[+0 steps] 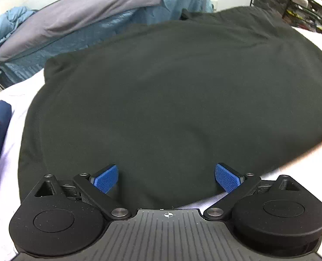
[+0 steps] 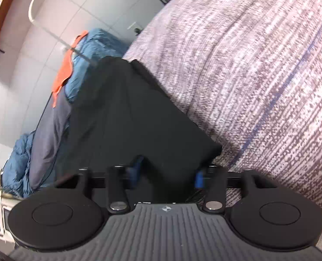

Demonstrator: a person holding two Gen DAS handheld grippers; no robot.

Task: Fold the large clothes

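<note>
1 large black knit garment (image 1: pixel 178 100) lies spread flat on the pale bedcover (image 1: pixel 6 152), stretching forward and rightward from the left gripper (image 1: pixel 166 178), whose blue pads (image 1: pixel 106 179) stand wide apart, grasping nothing, over its near hem. The right gripper (image 2: pixel 167 174) straddles the garment's corner, spread; whether cloth is pinched, I cannot tell.

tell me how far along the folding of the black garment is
Partly done, it seems: the black garment lies as a smooth slab on the patterned bedspread. In hand: nothing; the left gripper is open, and the right gripper looks open too, fabric between its fingers. Left: probably further folds.
</note>
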